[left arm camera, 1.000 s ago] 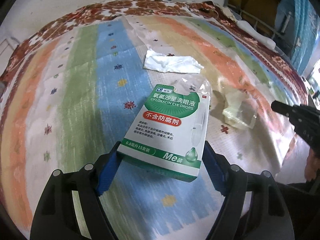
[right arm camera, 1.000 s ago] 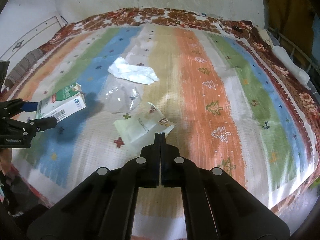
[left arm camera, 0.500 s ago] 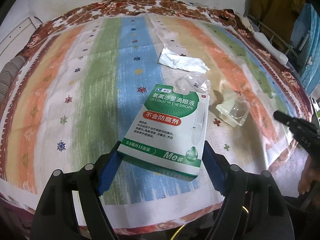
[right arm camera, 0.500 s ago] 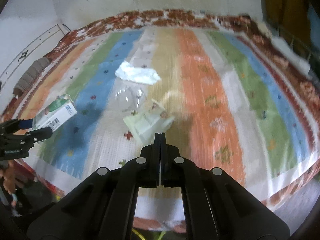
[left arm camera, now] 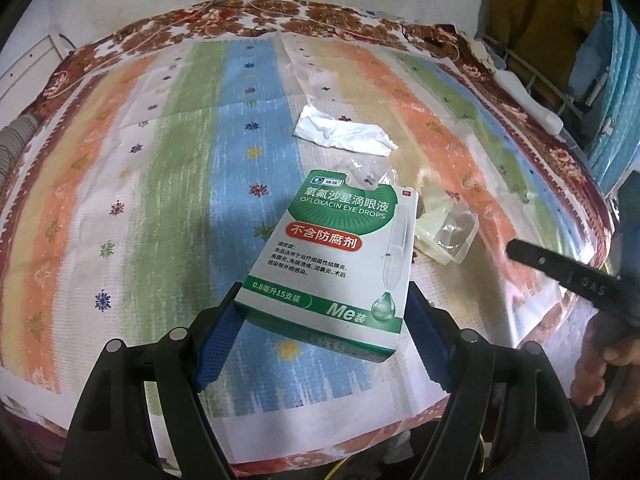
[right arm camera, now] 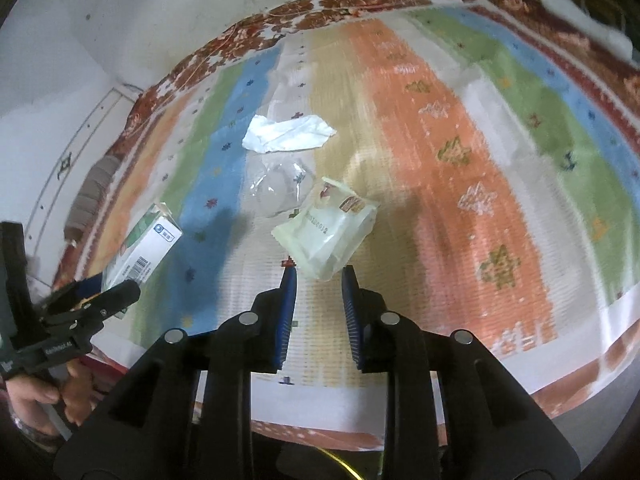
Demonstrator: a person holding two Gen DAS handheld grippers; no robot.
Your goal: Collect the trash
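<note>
Over the striped cloth: trash lay scattered on the cloth-covered surface (left arm camera: 168, 184); both grippers hung above its near edge.
Left gripper (left arm camera: 324, 320): clamped on the eye-drops box (left arm camera: 340, 248), blue pads pressing its two sides, box lifted clear of the cloth.
Right gripper (right arm camera: 319, 280): jaws had just been opening, part-way apart, nothing between them; tips just short of the cream wrapper (right arm camera: 326, 232).
Other trash: crumpled white tissue (right arm camera: 288, 134) farther back; clear plastic film (right arm camera: 280, 188) between tissue and wrapper.
Step in hand, by my reading: right gripper going for the cream wrapper.
How to do it well: probably widen the jaws more, straddle the wrapper's raised near corner, pinch the flap and not the cloth beneath; keep the box hand steady and off to its side.
Hard to make out: right view smeared by motion; film edges nearly invisible; wrapper print unreadable.
Cut off: no bin or bag in either view; only fingers of the person showed at the frame edges.
</note>
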